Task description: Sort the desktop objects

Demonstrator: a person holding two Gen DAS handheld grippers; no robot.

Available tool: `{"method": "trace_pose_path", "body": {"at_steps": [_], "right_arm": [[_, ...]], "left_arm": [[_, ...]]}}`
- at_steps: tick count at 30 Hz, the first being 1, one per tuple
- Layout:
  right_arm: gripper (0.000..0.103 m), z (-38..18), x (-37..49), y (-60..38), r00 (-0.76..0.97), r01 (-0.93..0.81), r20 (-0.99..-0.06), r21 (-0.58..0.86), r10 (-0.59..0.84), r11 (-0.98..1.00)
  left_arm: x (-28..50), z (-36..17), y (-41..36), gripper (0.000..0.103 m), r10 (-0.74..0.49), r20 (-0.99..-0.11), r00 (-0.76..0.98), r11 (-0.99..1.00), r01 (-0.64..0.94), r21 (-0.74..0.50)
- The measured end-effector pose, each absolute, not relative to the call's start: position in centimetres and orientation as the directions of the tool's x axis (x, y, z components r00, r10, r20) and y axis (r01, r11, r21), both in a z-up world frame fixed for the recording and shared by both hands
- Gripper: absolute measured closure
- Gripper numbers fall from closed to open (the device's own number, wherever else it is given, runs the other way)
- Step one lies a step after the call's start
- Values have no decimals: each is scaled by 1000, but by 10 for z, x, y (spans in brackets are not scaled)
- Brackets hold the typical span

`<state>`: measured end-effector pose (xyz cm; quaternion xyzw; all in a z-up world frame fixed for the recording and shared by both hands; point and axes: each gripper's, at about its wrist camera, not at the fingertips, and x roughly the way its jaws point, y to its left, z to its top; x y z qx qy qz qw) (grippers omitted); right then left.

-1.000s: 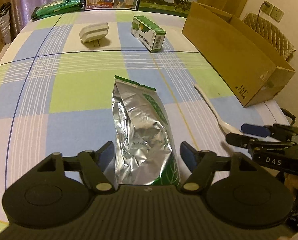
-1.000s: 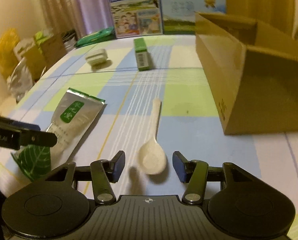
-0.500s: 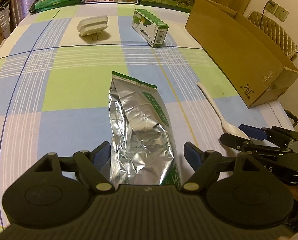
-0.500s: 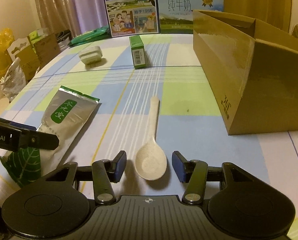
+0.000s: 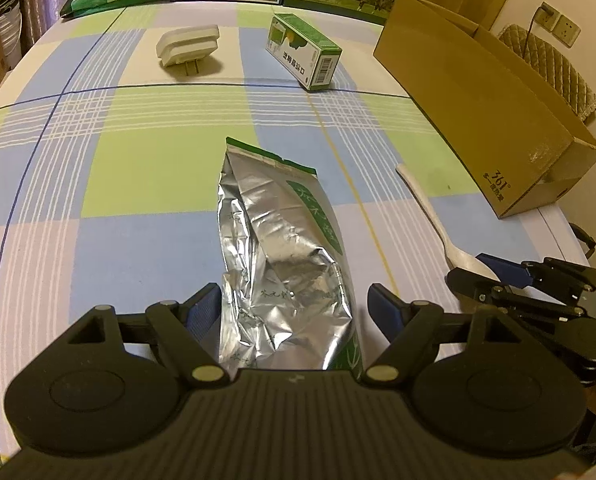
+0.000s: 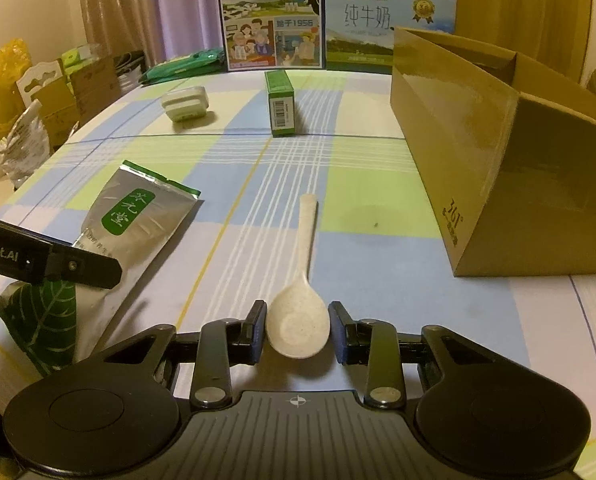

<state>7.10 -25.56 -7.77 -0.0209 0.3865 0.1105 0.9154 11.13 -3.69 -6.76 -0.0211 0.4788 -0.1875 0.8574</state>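
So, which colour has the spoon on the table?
The spoon is cream-white with fine speckles, best seen in the right wrist view.

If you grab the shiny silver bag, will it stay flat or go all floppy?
Probably floppy: the silver bag is crinkled foil, already creased and dented. It looks fairly flat, so likely light. The foil may be slippery between the left gripper fingers.

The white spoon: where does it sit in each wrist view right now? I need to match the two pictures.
Left wrist view: the white spoon lies at right, handle pointing away, bowl reaching the right gripper.
Right wrist view: the spoon is at bottom centre, its bowl between the open fingers, handle pointing away.
Shared landmark: the brown cardboard box, to the right of the spoon in both.
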Motion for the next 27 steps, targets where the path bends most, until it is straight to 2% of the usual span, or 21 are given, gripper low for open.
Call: {"method": "trace_pose_path", "body": {"at_steps": [15, 17, 19, 22, 27], "right_arm": [[73, -79, 74, -252, 682, -234, -710, 16, 176, 972], [73, -79, 74, -251, 682, -236, -710, 13, 175, 972], [73, -79, 74, -251, 681, -236, -711, 14, 175, 972], [73, -79, 74, -250, 679, -239, -713, 15, 178, 971], [73, -78, 72, -252, 683, -237, -709, 12, 175, 972]], "left_arm": [[122, -74, -55, 29, -279, -857, 432, 931, 339, -132], [122, -74, -56, 34, -265, -859, 437, 934, 338, -116], [122, -73, -54, 48, -274, -858, 434, 932, 339, -127], [121, -69, -54, 54, -275, -857, 436, 934, 333, -130], [112, -63, -53, 56, -297, -843, 448, 932, 327, -154]]}}
